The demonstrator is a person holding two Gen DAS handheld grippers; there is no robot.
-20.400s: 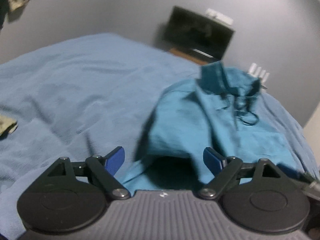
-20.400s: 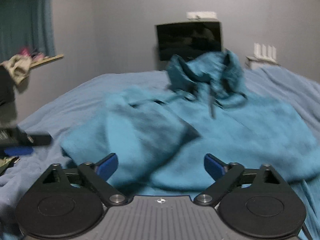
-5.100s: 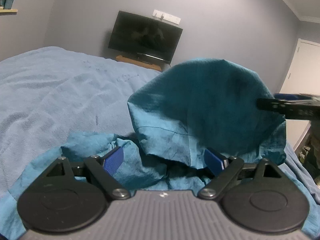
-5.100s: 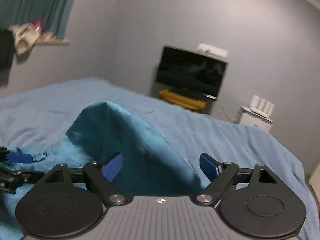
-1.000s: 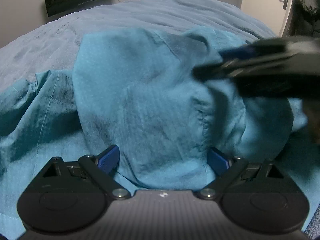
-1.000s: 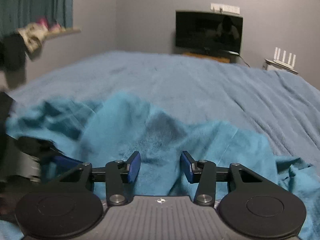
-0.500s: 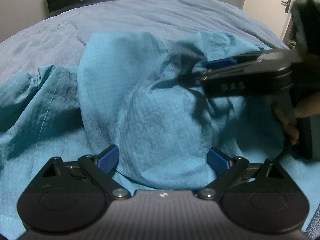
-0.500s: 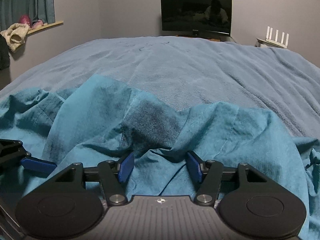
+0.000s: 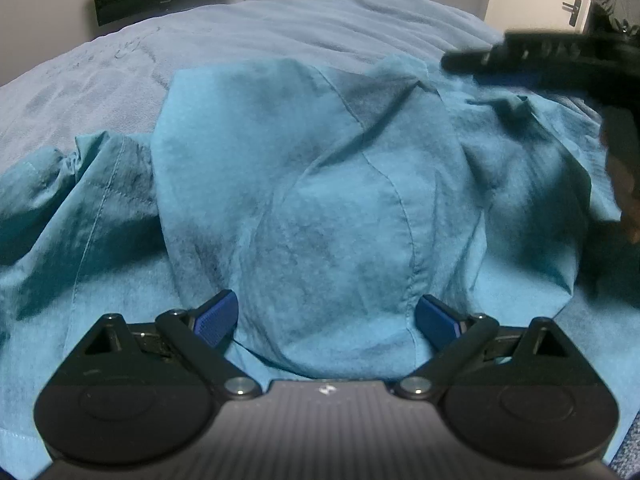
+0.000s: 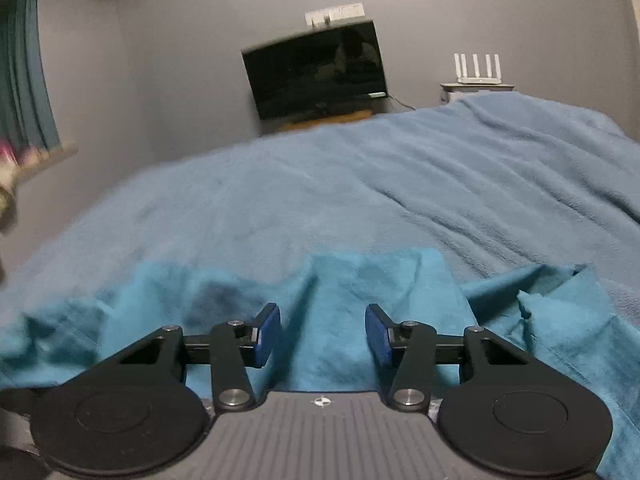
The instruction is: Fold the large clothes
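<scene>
A teal hooded garment [image 9: 312,184] lies bunched on the bed, with a folded-over panel humped in the middle. My left gripper [image 9: 326,318] is open, its blue pads on either side of the near edge of that hump, not clamped on it. My right gripper [image 10: 322,338] is open and empty, raised above the garment's far edge [image 10: 360,292]. The right gripper also shows as a dark blurred bar at the upper right of the left wrist view [image 9: 540,62], lifted off the cloth.
The garment rests on a light blue bedspread [image 10: 400,184]. A dark TV [image 10: 316,72] stands at the far wall, a white router [image 10: 478,68] on a stand to its right. A door [image 9: 572,0] is at the right.
My right gripper has opened wider, let go of the cloth and lifted up and away. The garment has settled flatter. My left gripper has stayed open at the near edge.
</scene>
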